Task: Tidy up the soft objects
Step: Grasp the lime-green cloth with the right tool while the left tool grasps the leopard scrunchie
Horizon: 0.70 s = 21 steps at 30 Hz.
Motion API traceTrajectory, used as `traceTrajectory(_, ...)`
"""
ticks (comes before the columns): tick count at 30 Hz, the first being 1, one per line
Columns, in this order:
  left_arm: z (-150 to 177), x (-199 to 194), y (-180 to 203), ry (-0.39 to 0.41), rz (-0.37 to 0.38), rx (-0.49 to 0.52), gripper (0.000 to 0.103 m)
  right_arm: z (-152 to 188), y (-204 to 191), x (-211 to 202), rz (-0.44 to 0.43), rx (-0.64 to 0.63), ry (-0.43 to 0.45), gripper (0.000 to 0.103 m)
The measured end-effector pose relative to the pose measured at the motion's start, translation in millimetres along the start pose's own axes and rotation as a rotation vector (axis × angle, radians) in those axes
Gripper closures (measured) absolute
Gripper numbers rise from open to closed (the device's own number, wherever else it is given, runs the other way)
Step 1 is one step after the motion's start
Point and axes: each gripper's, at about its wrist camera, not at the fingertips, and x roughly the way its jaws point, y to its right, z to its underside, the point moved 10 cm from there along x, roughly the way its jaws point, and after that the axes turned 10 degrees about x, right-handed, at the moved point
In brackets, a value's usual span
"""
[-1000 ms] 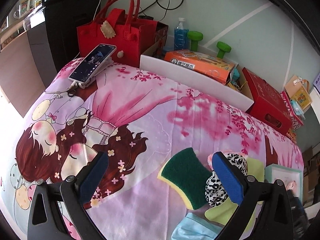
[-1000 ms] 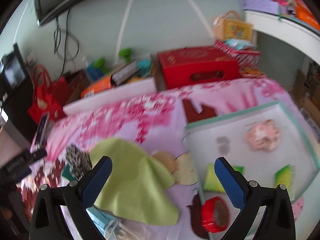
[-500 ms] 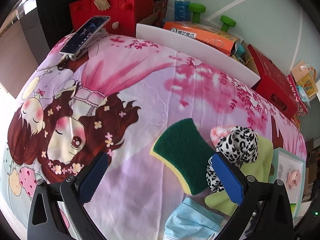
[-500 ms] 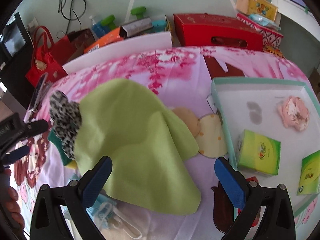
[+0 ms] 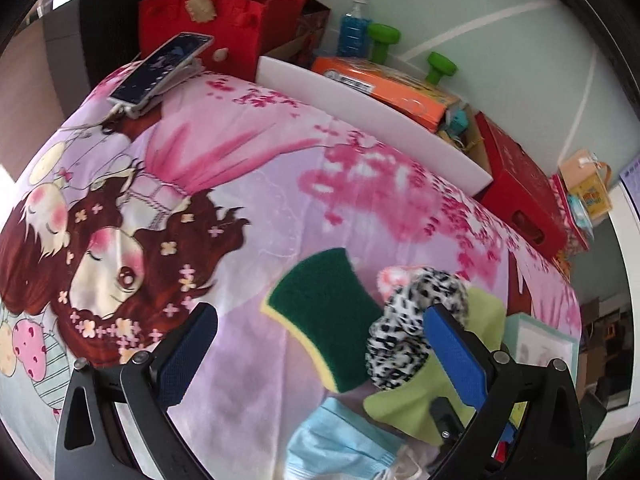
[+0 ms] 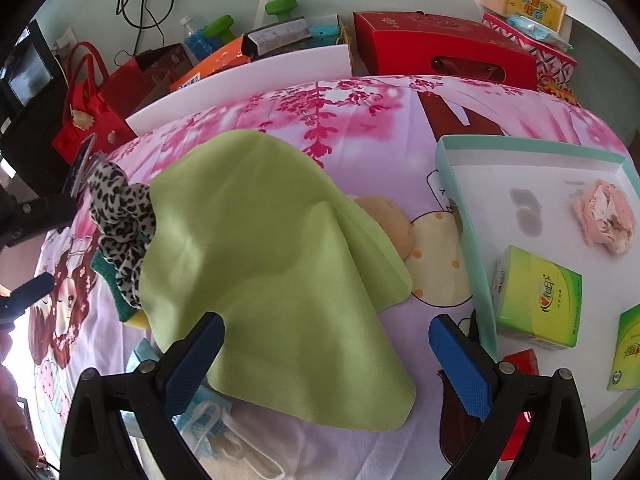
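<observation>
Right gripper (image 6: pixel 326 354) gapes over green cloth (image 6: pixel 264 264), its length running toward leopard scrunchie (image 6: pixel 120 220).

Two near wrist views, shared green cloth (image 6: pixel 272 264)

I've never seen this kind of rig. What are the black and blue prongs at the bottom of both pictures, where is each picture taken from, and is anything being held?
There is no robot here: a person holds a two-finger gripper in each hand, each with a fisheye camera looking along its blue-padded fingers. One picture is from the left gripper, the other from the right gripper. Both are open and hold nothing. On the printed bedsheet lie a sponge, a leopard scrunchie, a green cloth and a face mask. The tray holds tissue packs and a pink scrunchie.
</observation>
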Motion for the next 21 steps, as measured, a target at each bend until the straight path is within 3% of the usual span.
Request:
traceTrajectory(10, 13.1, 16.4, 38.2, -0.044, 0.042, 0.090, 0.005, -2.5, 4.8, -1.5, 0.009, 0.000, 0.010, 0.016)
traceTrajectory(14, 18.8, 24.5, 46.0, -0.070, 0.060, 0.107, 0.022, -3.4, 2.0, -3.8, 0.009, -0.014, 0.021, 0.029)
traceTrajectory(17, 23.9, 30.6, 47.0, -0.095, 0.075, 0.098, 0.028, -3.1, 0.0, -5.6, -0.003, -0.019, 0.024, 0.039)
traceTrajectory(21, 23.1, 31.2, 42.9, -0.089, 0.043, 0.104, 0.041, -1.0, -5.4, -4.9, -0.032, -0.022, 0.013, 0.051)
